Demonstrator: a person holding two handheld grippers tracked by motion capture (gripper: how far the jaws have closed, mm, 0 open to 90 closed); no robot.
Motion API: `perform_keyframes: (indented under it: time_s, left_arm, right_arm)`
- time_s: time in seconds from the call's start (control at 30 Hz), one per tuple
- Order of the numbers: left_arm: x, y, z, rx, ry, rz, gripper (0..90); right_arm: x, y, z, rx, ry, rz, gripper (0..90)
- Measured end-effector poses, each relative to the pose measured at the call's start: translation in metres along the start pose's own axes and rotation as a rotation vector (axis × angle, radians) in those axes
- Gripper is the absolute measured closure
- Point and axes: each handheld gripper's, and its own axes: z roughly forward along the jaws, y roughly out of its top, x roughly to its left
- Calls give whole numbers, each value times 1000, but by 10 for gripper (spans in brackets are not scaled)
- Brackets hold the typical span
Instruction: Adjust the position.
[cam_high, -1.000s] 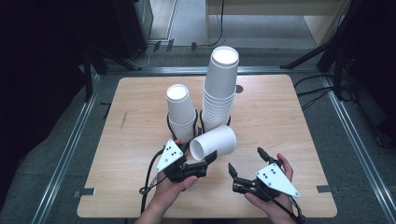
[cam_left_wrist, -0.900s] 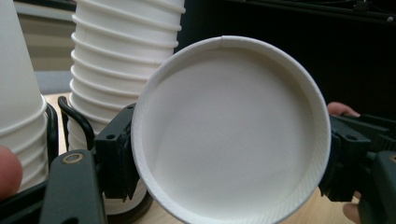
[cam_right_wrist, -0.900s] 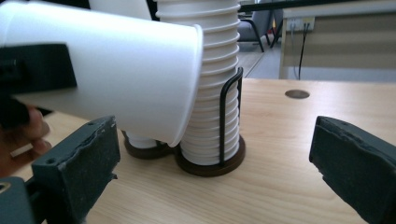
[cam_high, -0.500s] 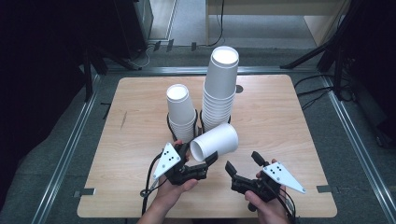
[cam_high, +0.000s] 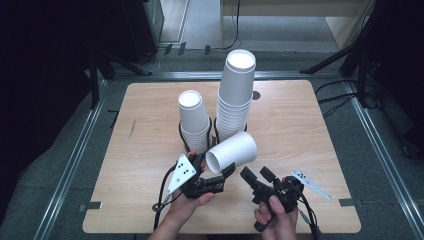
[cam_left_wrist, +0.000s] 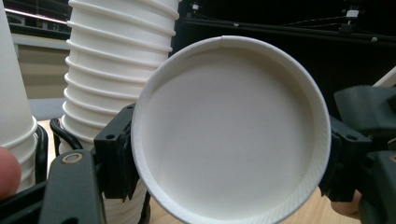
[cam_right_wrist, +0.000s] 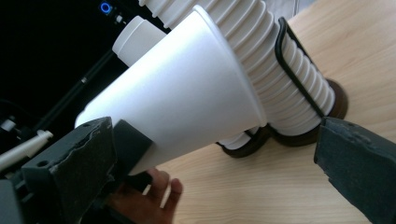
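A white paper cup (cam_high: 234, 151) lies on its side in the air over the table's front, narrow base toward the person. My left gripper (cam_high: 216, 168) is shut on that base end. In the left gripper view the cup's round recessed bottom (cam_left_wrist: 229, 135) sits between the two black jaws. My right gripper (cam_high: 257, 175) is just right of the cup, rolled on its side and open. In the right gripper view its jaws stand wide apart (cam_right_wrist: 215, 140), with the cup's side wall (cam_right_wrist: 187, 98) ahead and apart from them.
Two stacks of upside-down white cups stand in black wire holders mid-table: a tall stack (cam_high: 235, 95) and a shorter stack (cam_high: 194, 120) to its left. Both are close behind the held cup. Bare wooden table (cam_high: 310, 130) lies to the right, and a metal frame (cam_high: 385, 150) runs along the sides.
The right hand has rolled, swinging its grey plate out to the right, and its jaws have edged up toward the cup. The left gripper and the cup have barely moved.
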Motion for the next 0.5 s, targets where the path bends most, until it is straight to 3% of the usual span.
perform_keyframes:
  time_s: [0.27,0.43,0.5]
  left_arm:
    - [-2,-3,3,-1,-6,10,233]
    - [-4,-5,5,-4,-8,16,233]
    - [-4,-5,5,-4,-8,16,233]
  right_arm:
    - [1,-1,7,-26,43,220,0]
    - [1,0,11,-40,39,389,0]
    - [1,0,12,-40,35,431,0]
